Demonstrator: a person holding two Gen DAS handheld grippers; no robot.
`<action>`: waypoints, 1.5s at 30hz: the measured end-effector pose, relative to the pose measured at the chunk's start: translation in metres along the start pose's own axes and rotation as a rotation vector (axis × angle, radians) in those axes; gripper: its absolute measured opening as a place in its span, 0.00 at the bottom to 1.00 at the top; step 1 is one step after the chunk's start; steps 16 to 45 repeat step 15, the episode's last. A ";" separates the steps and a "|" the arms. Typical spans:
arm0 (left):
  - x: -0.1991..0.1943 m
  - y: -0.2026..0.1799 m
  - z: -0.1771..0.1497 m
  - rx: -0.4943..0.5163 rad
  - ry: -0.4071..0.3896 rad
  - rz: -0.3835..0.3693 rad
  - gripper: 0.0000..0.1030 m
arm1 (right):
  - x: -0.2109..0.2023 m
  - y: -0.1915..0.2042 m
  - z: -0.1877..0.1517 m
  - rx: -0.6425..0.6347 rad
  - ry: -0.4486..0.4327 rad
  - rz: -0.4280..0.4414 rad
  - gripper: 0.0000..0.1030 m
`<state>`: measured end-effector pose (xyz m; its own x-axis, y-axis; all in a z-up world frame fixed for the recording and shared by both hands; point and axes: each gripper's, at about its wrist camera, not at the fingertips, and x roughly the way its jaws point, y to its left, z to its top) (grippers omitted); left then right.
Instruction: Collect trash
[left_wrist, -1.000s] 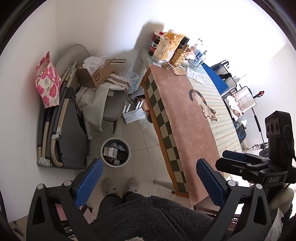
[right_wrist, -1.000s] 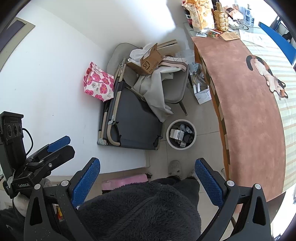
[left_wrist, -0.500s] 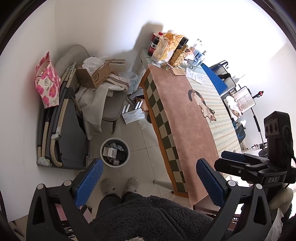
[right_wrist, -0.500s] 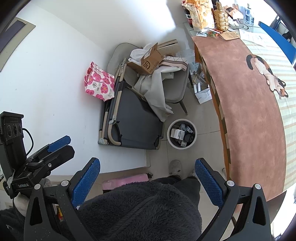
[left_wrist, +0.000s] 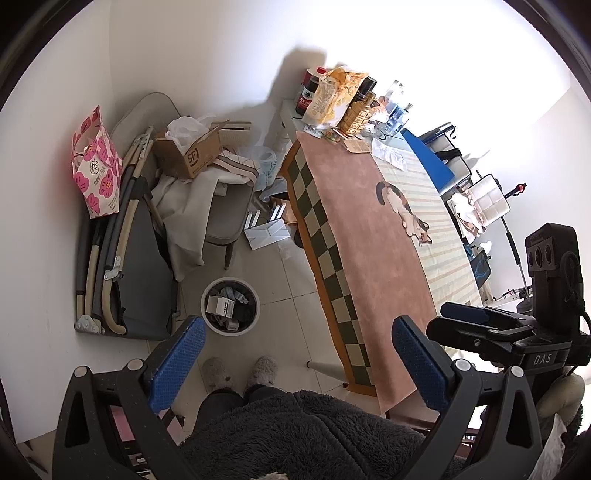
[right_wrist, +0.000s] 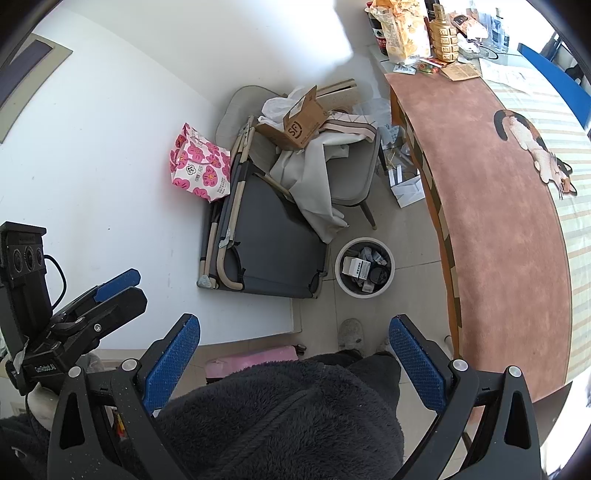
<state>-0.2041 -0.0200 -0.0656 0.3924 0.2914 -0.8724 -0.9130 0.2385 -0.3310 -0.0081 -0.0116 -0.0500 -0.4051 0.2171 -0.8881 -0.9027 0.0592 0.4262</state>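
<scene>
Left gripper (left_wrist: 295, 354): blue pads stood wide apart and held nothing, poised high above the floor tiles.
Right gripper (right_wrist: 295, 354): likewise spread and empty, held over the person's dark fleece lap.
Trash bin (left_wrist: 230, 307): a round white bin on the floor beside the table's checked edge, just ahead of the slippers; it held small white cartons, crumpled wrappers and something dark.
Trash left: white folded papers (left_wrist: 266, 232) lay on the floor under the table's far end, beside the grey chair (left_wrist: 225, 218); nothing lay loose near the bin.
SF cardboard box (left_wrist: 189, 154): open on the chair, with a white plastic bag inside.
Pink floral bag (left_wrist: 99, 164): leaned on the wall; contents hidden.
Risk: reaching under the table could have knocked a table leg, and flat paper would likely have slipped from the pads.
Risk: the draped cloth (left_wrist: 186, 206) might have snagged a finger.
</scene>
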 end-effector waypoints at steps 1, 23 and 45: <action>0.000 0.000 0.000 0.001 0.000 0.000 1.00 | 0.000 0.000 0.000 -0.001 0.000 0.000 1.00; -0.004 -0.001 0.008 0.007 -0.007 -0.009 1.00 | 0.001 0.008 0.003 0.001 -0.001 0.005 1.00; -0.004 -0.001 0.008 0.007 -0.007 -0.009 1.00 | 0.001 0.008 0.003 0.001 -0.001 0.005 1.00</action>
